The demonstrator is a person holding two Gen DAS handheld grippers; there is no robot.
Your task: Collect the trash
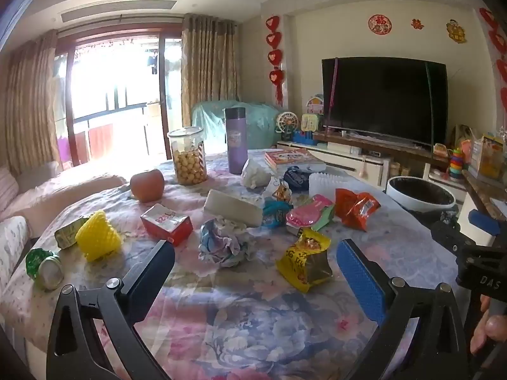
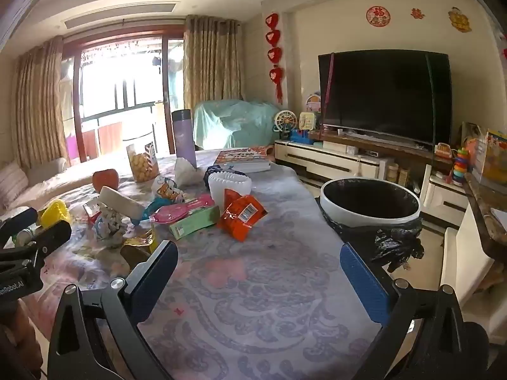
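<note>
Trash lies scattered on the flowered tablecloth [image 1: 240,323]. In the left wrist view my left gripper [image 1: 255,253] hangs open above the cloth, a crumpled paper ball [image 1: 223,242] and a yellow snack wrapper [image 1: 305,259] just beyond its fingertips. Farther off lie a red carton [image 1: 166,223], a yellow foam net [image 1: 96,236], an orange wrapper [image 1: 356,207] and a pink packet [image 1: 309,213]. My right gripper [image 2: 258,253] is open over bare cloth, empty; the orange wrapper [image 2: 242,217] and a green box [image 2: 195,221] sit ahead of it. A white bin with a black liner [image 2: 369,201] stands off the table's right edge.
A purple flask [image 1: 236,141], a jar of snack balls [image 1: 187,155], an apple [image 1: 147,185], books [image 1: 293,158] and a white ribbed cup [image 2: 229,185] stand at the table's far end. A TV [image 2: 385,95] on a low cabinet is behind. A sofa [image 1: 38,196] lies left.
</note>
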